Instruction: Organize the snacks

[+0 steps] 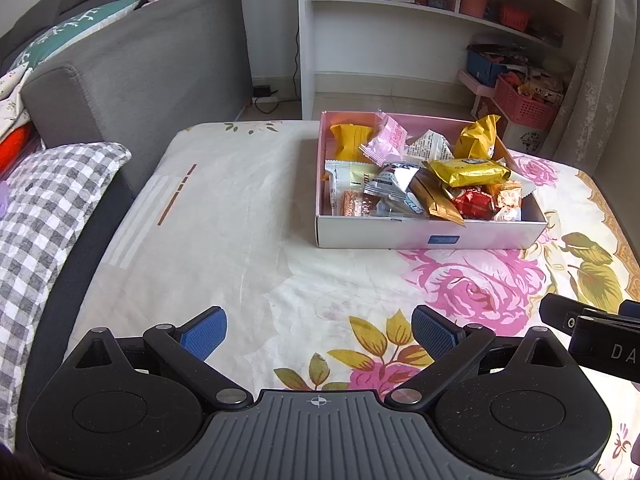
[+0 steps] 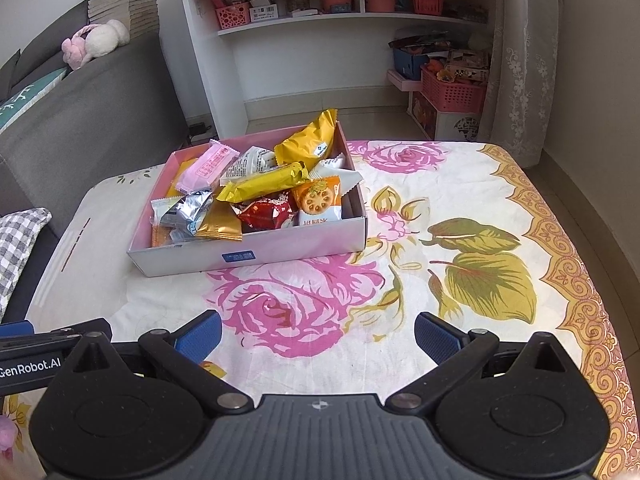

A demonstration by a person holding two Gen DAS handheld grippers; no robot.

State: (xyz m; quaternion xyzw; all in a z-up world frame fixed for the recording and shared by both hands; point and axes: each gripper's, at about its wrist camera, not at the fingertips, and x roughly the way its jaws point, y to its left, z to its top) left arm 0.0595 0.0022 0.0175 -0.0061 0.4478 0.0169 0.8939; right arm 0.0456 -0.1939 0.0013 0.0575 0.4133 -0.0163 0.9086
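Pink cardboard box point(image 2: 256, 254), mid-tabletop point(image 2: 460, 312) on floral cloth, heaped with wrapped snacks point(image 2: 264, 184). Left tongs point(image 1: 318, 334) and right tongs point(image 2: 318, 338): both spread wide, empty, well short of the box. Risk: crinkly piled wrappers may slip or drag neighbours out.

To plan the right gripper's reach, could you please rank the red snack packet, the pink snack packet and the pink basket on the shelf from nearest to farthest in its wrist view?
From the right gripper:
1. Red snack packet, at the box's front.
2. Pink snack packet, toward the box's back left.
3. Pink basket, on the shelf behind the table.
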